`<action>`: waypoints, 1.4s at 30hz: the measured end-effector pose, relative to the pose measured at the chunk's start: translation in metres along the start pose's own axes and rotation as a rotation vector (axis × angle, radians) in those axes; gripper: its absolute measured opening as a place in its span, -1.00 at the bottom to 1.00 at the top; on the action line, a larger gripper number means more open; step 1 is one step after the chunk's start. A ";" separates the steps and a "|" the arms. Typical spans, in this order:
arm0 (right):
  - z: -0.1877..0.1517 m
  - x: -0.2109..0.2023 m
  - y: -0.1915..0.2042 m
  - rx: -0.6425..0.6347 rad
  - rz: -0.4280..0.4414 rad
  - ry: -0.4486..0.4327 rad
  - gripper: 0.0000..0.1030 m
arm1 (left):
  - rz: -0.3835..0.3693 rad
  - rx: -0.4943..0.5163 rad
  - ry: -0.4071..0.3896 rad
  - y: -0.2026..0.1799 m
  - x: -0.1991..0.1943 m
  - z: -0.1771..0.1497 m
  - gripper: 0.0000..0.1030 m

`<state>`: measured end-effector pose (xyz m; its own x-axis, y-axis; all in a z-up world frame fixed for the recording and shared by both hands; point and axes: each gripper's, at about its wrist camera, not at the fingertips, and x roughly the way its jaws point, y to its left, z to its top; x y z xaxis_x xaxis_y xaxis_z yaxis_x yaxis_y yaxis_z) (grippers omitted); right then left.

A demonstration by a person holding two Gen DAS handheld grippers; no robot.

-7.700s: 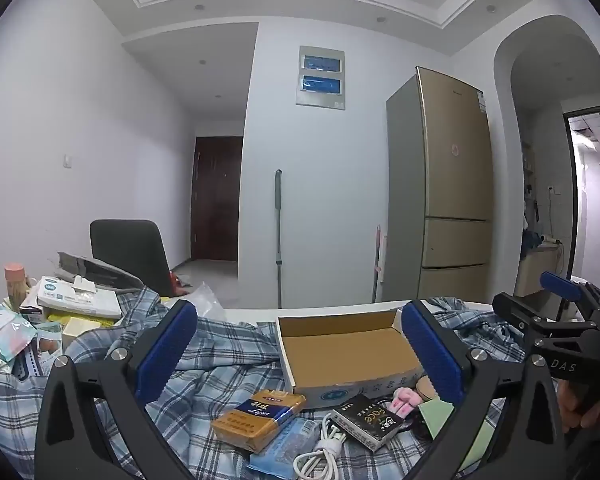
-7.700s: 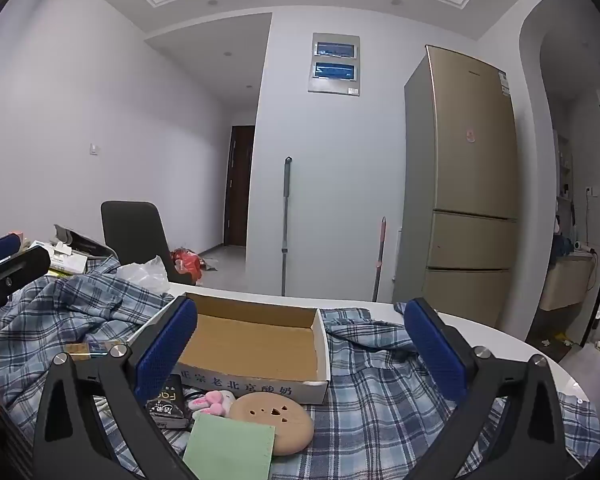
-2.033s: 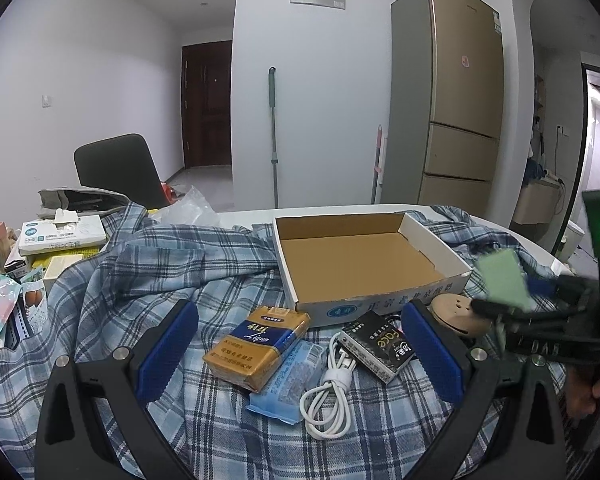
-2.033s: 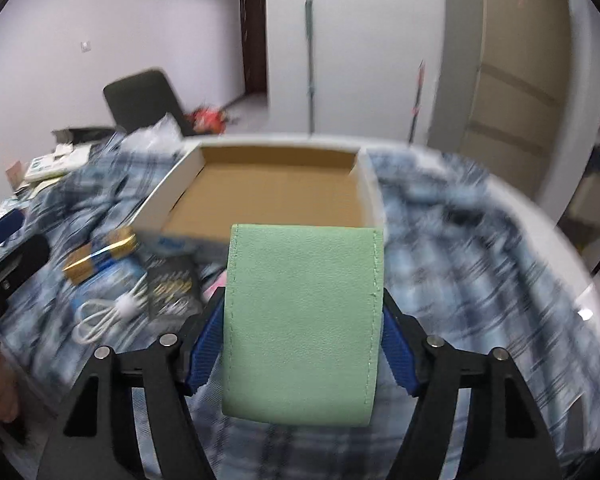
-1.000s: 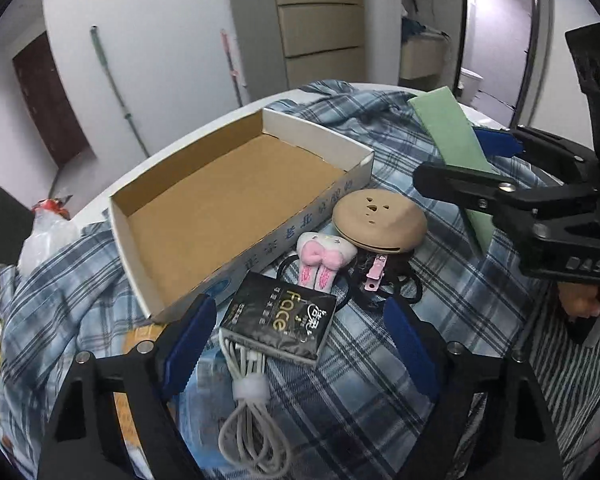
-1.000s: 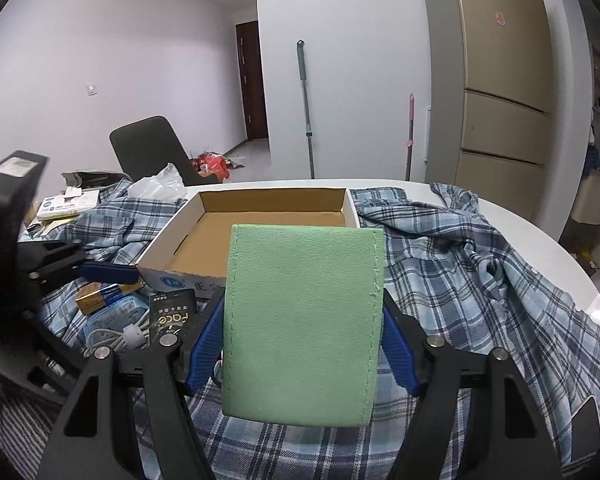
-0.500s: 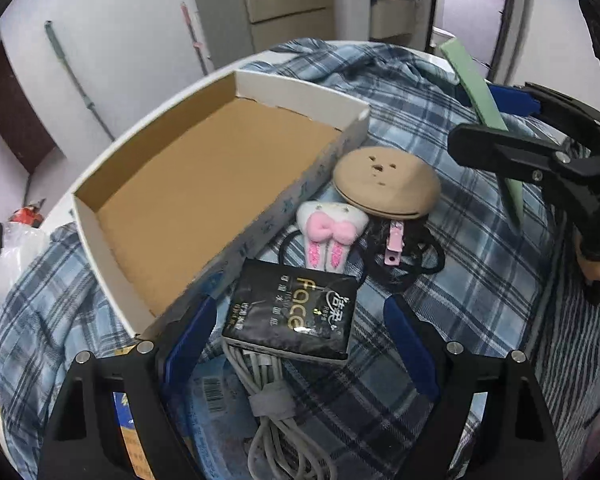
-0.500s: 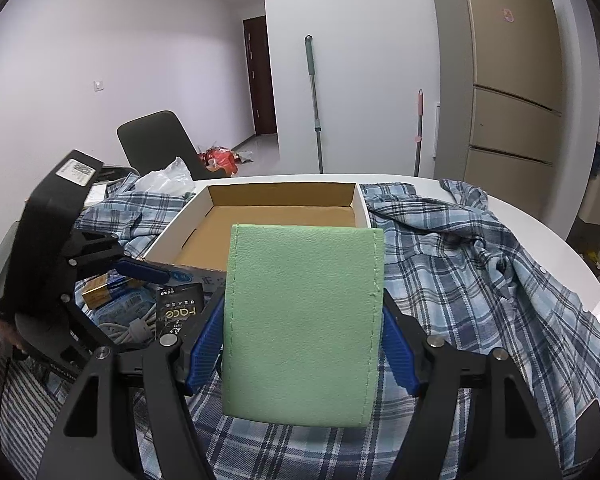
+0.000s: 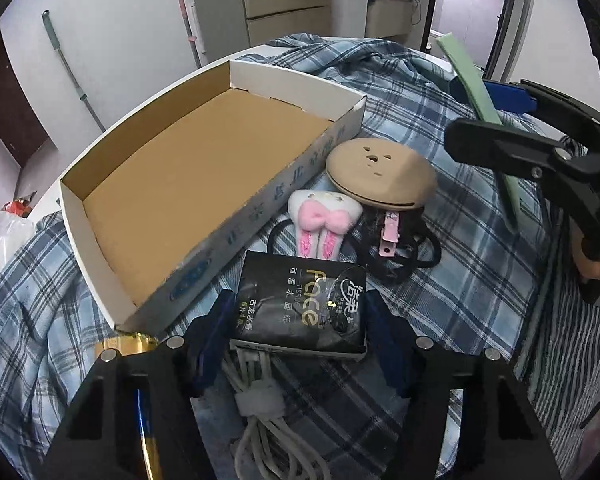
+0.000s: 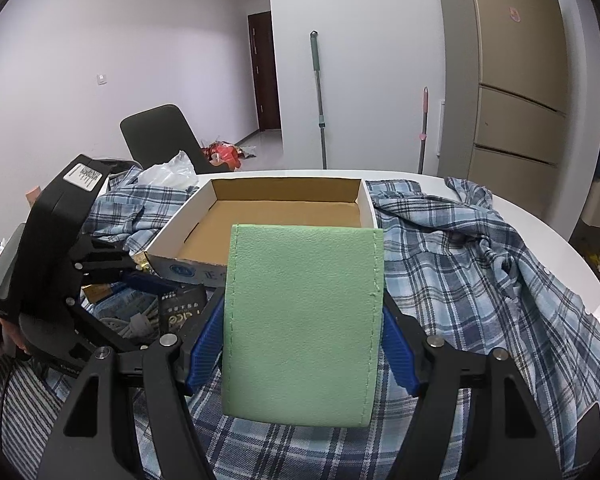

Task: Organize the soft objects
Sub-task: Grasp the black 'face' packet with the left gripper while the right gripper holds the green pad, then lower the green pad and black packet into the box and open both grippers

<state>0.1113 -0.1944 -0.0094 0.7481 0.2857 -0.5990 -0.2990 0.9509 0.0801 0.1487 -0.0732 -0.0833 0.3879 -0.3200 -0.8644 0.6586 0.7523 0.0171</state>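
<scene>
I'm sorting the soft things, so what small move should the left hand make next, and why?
Probably finish closing: the left gripper is closing, its fingers flanking the black tissue pack. The cardboard box beside it is empty.

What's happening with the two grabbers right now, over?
Left tool closing around black tissue pack. Right tool clamped on green pouch, above the table. Cardboard box empty. Nothing blocking.

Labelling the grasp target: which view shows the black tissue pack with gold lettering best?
The left wrist view. The black tissue pack lies face up between the closing left gripper, its whole printed top readable. The right wrist view shows only a dark corner of it, hidden behind the green pouch held by the right gripper.
</scene>
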 end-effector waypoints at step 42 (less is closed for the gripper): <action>0.095 -0.072 0.043 -0.094 -0.057 -0.366 0.35 | 0.552 -0.387 -0.808 -0.004 -0.221 0.018 0.26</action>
<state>0.1007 -0.1628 0.1131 0.9222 0.2720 -0.2747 -0.2906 0.9564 -0.0284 0.0719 -0.0161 0.1164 0.9799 -0.0583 -0.1905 0.0636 0.9977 0.0219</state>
